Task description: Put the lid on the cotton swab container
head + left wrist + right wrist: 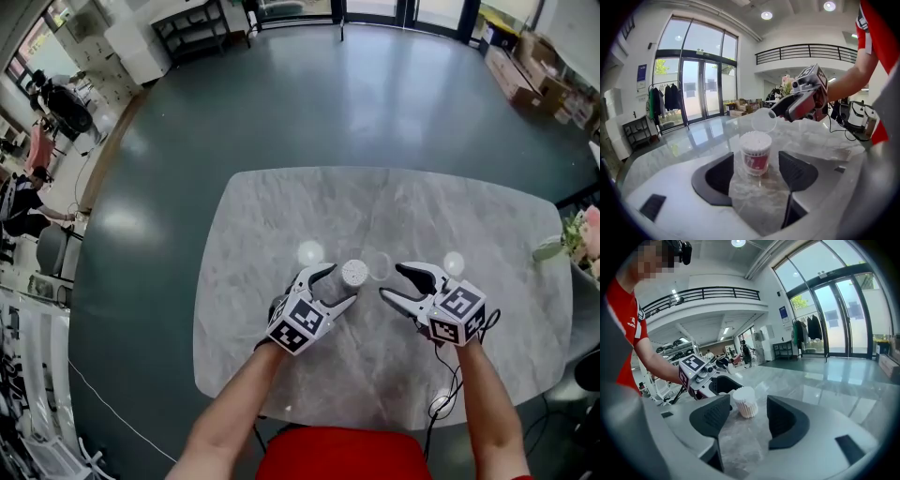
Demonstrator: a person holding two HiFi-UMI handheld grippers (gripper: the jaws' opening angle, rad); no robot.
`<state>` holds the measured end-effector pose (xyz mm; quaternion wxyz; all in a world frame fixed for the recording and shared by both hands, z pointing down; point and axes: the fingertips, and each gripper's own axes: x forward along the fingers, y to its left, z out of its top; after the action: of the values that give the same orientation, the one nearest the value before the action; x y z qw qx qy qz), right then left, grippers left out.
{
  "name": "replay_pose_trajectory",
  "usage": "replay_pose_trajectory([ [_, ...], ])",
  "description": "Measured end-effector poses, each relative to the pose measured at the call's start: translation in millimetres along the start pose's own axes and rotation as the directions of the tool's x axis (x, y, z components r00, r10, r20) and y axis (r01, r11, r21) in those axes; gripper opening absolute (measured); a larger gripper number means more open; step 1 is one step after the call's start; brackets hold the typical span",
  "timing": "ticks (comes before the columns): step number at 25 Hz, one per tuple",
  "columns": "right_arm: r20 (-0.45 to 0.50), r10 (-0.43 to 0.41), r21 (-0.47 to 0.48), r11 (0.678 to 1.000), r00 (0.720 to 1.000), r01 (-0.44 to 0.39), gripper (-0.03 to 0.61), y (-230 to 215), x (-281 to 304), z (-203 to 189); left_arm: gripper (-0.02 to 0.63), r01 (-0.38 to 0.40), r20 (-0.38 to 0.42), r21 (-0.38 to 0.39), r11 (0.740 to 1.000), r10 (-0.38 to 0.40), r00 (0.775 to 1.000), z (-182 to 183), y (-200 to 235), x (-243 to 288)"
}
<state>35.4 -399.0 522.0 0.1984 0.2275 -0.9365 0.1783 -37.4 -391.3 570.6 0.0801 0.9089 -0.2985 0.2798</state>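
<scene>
Lighting: bright, even daylight through glass doors (693, 89) at 10 o'clock, left gripper view. Overhead, ceiling lamps (766, 15) at 12 o'clock. Glare spots on marble table (281, 216), head view. Fisheye bending, dark vignette at edges.

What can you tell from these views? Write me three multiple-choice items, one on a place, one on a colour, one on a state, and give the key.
1. Where is the clear lid?
A. on the cotton swab container
B. on the marble table, beside the container
C. in a claw

2. The container's label is
A. blue
B. red
C. green

3. The left claw and right claw are
A. both open, gripping nothing
B. both shut
C. shut on the lid

Key: 1 B, the head view shows the lid lying just right of the container. 2 B, the left gripper view shows a red label. 3 A, each gripper view shows its claw spread wide, clear of the container.
</scene>
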Motion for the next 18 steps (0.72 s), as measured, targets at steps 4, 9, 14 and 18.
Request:
replay_pose_trajectory([
  [4,-0.045,0.014,-0.034,0.999,0.999,-0.016,0.265,-5,8,-8,0.310,0.023,-0.030,-0.002,1.000,-0.023,0.999,-8,3,18],
  [9,-0.081,0.032,-0.144,0.989,0.996,-0.043,0.265,0,16,-5,0.310,0.054,-0.026,0.019,0.998,-0.053,0.998,-8,1,27],
  [14,-0.072,0.067,-0.225,0.971,0.995,-0.082,0.265,19,25,13,0.272,0.053,-0.019,0.033,0.998,-0.053,0.998,-8,3,29],
  [18,-0.100,0.111,-0.262,0.956,0.989,-0.133,0.245,35,39,25,0.270,0.054,-0.010,0.042,0.998,-0.054,0.998,-6,6,25],
])
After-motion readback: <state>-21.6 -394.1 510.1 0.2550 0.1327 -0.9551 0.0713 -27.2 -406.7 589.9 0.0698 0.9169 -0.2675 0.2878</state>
